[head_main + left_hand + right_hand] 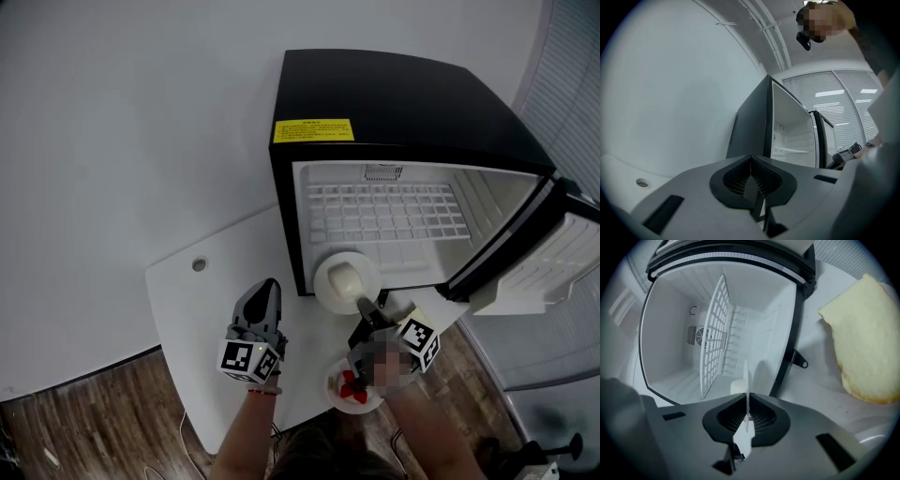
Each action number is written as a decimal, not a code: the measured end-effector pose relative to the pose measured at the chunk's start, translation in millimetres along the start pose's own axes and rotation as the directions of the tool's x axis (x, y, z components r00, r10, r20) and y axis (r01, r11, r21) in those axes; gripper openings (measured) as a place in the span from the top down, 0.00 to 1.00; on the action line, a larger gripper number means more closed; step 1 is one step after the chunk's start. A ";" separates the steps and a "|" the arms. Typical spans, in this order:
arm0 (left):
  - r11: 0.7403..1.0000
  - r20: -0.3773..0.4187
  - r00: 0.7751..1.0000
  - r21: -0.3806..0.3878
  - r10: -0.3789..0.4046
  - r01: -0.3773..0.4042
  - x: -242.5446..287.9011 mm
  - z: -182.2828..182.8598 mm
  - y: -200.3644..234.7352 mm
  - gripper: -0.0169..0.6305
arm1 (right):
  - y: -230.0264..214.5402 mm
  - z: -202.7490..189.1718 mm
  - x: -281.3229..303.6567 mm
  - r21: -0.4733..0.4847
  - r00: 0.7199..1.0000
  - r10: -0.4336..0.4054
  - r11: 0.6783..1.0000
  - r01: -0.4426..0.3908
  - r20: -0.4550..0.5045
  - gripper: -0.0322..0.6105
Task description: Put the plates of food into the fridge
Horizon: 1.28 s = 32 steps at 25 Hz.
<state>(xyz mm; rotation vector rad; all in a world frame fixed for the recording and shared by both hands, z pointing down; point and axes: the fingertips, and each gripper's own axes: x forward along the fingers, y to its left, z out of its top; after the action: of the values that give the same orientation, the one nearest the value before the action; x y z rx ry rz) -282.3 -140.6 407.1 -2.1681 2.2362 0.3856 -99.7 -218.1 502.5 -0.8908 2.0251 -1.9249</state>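
A white plate [333, 289] with a pale bun [345, 277] sits at the front lip of the open black fridge [394, 103]. My right gripper [365, 307] is shut on its near rim. In the right gripper view the rim [747, 380] stands edge-on between the closed jaws of my right gripper [747, 409], and the bun [869, 338] lies to the right. A second white plate [334, 394] with red food [353, 383] rests near the table's front edge, partly hidden under my right hand. My left gripper [269, 286] [751, 161] hovers left of the fridge, shut and empty.
The fridge door [548, 258] stands open to the right. Inside the fridge is a white wire shelf [715, 333], with bare floor below it. The white table [216, 309] has a round cable hole [199, 264] at its left. Wooden floor [94, 422] lies beyond the table's edge.
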 end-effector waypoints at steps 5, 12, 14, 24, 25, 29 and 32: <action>1.000 -0.015 1.000 -0.018 -0.008 0.008 23.6 -15.4 10.3 0.96 | -3.9 14.0 25.1 0.022 1.000 -0.010 1.000 0.010 0.017 0.93; 0.999 -0.032 0.999 -0.036 -0.019 0.017 45.1 -32.3 21.4 0.96 | -11.2 25.4 53.8 0.043 0.999 -0.029 0.999 0.028 0.020 0.93; 0.999 -0.038 0.999 -0.041 -0.026 0.024 47.0 -36.4 21.8 0.96 | -12.3 26.2 58.8 0.039 0.999 -0.032 0.999 0.031 0.016 0.93; 0.997 -0.043 0.999 -0.066 -0.031 0.028 56.3 -45.7 26.9 0.96 | -12.4 41.4 80.0 -0.159 0.996 -0.089 0.983 0.091 0.018 0.93; 0.997 -0.041 0.999 -0.072 -0.032 0.029 56.9 -45.5 27.4 0.96 | -11.6 43.5 81.8 -0.193 0.995 -0.099 0.976 0.101 0.021 0.92; 0.996 -0.038 0.998 -0.083 -0.042 0.039 58.6 -44.9 26.4 0.96 | -10.1 48.2 86.2 -0.360 0.985 -0.169 0.918 0.165 0.020 0.91; 0.996 -0.037 0.998 -0.080 -0.052 0.049 59.6 -46.7 25.7 0.96 | -11.3 50.2 88.0 -0.507 0.968 -0.247 0.830 0.233 0.040 0.86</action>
<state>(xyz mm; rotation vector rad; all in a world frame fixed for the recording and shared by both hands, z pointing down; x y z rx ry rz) -302.5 -207.1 446.5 -2.2852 2.2175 0.4419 -139.6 -308.1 529.1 -1.2964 2.6084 -1.5165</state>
